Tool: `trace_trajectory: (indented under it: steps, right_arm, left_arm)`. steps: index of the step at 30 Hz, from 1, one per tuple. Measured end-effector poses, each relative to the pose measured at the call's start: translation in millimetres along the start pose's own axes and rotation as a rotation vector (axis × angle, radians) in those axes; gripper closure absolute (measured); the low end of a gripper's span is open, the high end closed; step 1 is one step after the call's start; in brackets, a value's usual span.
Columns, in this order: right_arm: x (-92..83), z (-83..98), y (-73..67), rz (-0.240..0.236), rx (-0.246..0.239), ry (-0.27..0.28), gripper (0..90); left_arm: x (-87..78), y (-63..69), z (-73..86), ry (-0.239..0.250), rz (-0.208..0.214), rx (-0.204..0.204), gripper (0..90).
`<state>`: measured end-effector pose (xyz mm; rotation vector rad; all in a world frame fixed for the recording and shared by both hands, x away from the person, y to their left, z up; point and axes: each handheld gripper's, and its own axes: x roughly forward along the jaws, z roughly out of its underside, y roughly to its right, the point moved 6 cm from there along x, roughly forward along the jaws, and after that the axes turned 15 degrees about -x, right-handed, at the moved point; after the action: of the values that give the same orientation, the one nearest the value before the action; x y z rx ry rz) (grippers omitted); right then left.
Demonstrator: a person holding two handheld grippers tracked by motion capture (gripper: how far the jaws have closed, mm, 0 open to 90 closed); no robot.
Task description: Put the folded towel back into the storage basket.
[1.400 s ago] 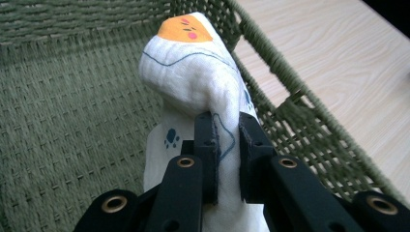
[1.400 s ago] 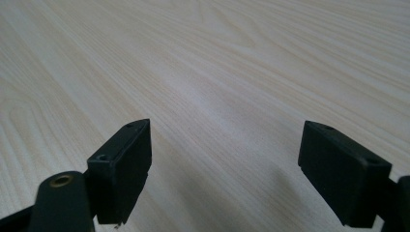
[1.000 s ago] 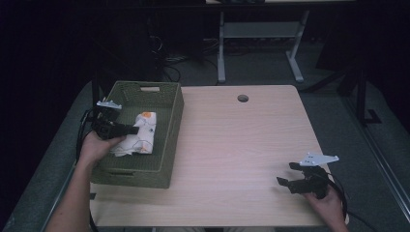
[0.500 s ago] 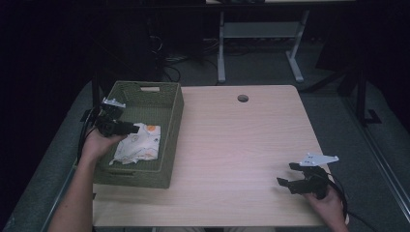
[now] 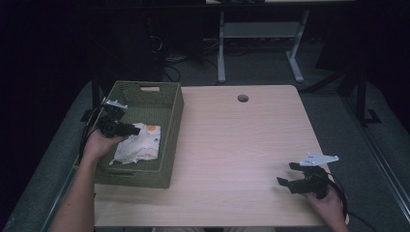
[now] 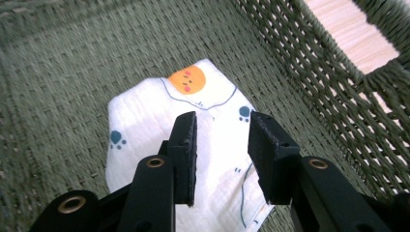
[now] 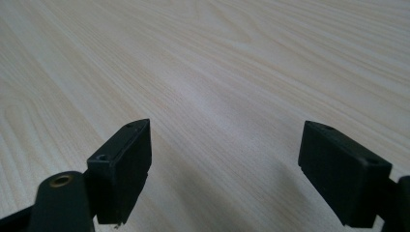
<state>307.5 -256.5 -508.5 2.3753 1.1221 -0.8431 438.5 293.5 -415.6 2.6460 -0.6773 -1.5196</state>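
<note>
A white cloth (image 5: 140, 145) printed with an orange face and blue paws lies crumpled on the floor of the green woven basket (image 5: 175, 130) at the table's left. My left gripper (image 5: 128, 129) hovers over the cloth's left part, inside the basket. Its jaws have just been opening and stand apart with nothing between them. In the left gripper view the cloth (image 6: 145, 116) lies flat below the left gripper (image 6: 222, 123). My right gripper (image 5: 286, 174) rests open near the table's front right corner. It (image 7: 225, 140) faces bare wood.
The light wooden table (image 5: 232, 140) has a round cable hole (image 5: 242, 98) near its far edge. A grey desk frame (image 5: 256, 34) and cables stand on the dark floor behind. The basket's woven wall (image 6: 300, 63) rises close beside the left gripper.
The left gripper let go of the cloth, which dropped flat onto the basket floor, and the hand drew back a little to the left. The right gripper kept still.
</note>
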Motion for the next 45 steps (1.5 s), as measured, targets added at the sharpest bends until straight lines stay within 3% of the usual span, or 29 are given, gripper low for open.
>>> trace_trajectory:
  steps: [6, 12, 23, 28, 32, 36, 38, 40, 42, 45]
  right_arm:
    - [0.8, 0.6, 1.1, -0.002, 0.001, -0.002, 19.0]
    - [0.5, 0.8, 2.3, 0.000, 0.006, 0.001, 19.0]
    - [0.6, 1.4, 2.0, 0.001, 0.008, -0.002, 19.0]
    - [0.5, 1.3, 1.9, -0.001, 0.007, 0.000, 19.0]
    - [0.8, 1.7, 2.1, 0.000, 0.007, -0.004, 19.0]
    - [1.2, 1.7, 2.2, -0.001, 0.007, -0.004, 19.0]
    - [1.0, 1.9, 2.4, -0.001, 0.005, -0.004, 19.0]
    - [1.0, 2.0, 2.5, -0.002, 0.007, -0.004, 19.0]
    - [1.4, 1.6, 2.0, -0.002, 0.007, -0.003, 19.0]
    - [2.3, 1.7, 1.4, -0.004, 0.002, -0.007, 19.0]
  left_arm:
    - [11.4, -6.2, -0.1, -0.036, -0.011, -0.019, 62.9]
    - [32.3, -10.3, 3.3, -0.121, 0.020, -0.037, 66.3]
    - [52.7, -19.4, 12.2, -0.217, -0.034, -0.030, 65.2]
    - [64.5, -22.8, 19.9, -0.290, -0.055, -0.021, 71.5]
    - [66.5, -20.4, 18.6, -0.301, -0.049, 0.014, 85.7]
    - [67.1, -17.6, 19.3, -0.304, -0.045, 0.050, 89.3]
    - [66.6, -14.3, 20.7, -0.315, -0.015, 0.072, 89.8]
    - [65.8, -6.4, 23.7, -0.348, 0.052, 0.107, 89.9]
    - [66.0, -4.8, 22.1, -0.341, 0.031, 0.115, 88.6]
    - [61.6, -8.7, 13.3, -0.265, 0.013, 0.082, 77.7]
